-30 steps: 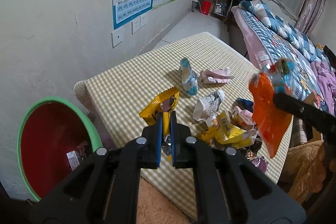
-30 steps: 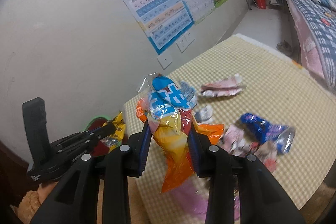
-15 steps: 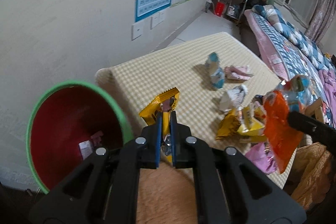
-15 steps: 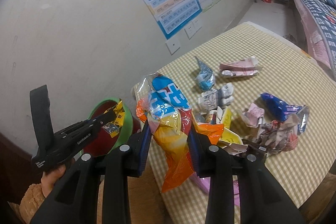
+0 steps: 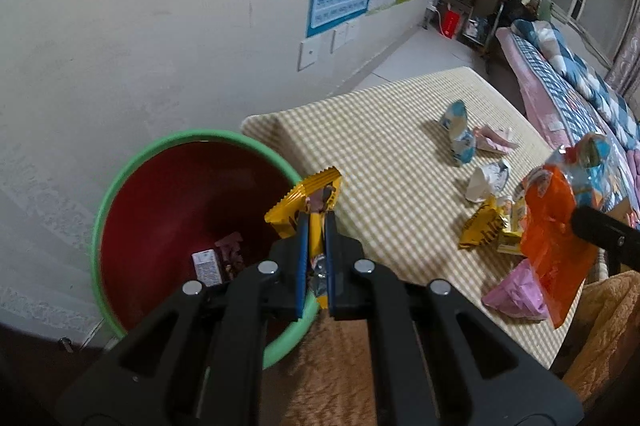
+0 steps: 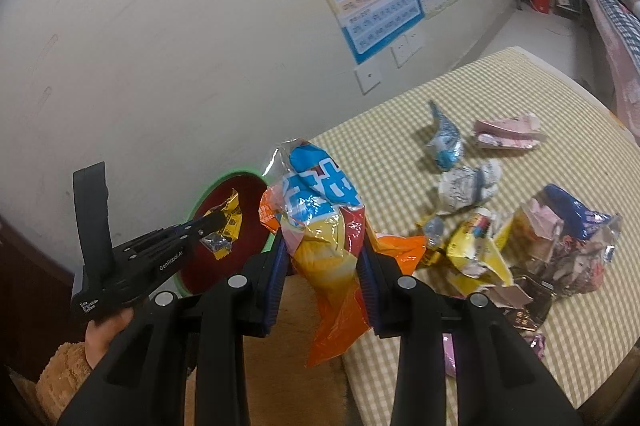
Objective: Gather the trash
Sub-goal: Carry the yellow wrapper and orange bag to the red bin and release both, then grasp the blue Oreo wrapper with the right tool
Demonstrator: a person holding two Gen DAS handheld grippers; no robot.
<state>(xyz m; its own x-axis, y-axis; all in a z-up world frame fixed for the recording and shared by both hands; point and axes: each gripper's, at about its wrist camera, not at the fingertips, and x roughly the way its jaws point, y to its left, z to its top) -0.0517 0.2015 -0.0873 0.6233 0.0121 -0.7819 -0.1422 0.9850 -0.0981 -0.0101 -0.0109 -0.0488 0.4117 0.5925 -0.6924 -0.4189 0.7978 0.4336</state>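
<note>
My left gripper [image 5: 314, 222] is shut on a yellow snack wrapper [image 5: 308, 198] and holds it over the near rim of a bin with a green rim [image 5: 120, 186] and red inside; it also shows in the right wrist view [image 6: 218, 220] above the bin [image 6: 208, 194]. A few small wrappers [image 5: 216, 260] lie in the bin. My right gripper [image 6: 322, 250] is shut on a bundle of orange, blue and yellow chip bags [image 6: 320, 210], held above the table's near left corner; the bundle shows in the left wrist view [image 5: 556, 226].
A checked-cloth table [image 5: 380, 146] holds several loose wrappers: blue [image 6: 444, 142], pink [image 6: 504, 132], white [image 6: 468, 182], yellow [image 6: 476, 250] and a crumpled pile at the right [image 6: 568, 238]. A wall with posters stands behind the bin. A bed [image 5: 560, 82] lies beyond the table.
Both grippers have moved left toward the bin with their loads. The left gripper's yellow wrapper went from over the table to over the bin's rim.
</note>
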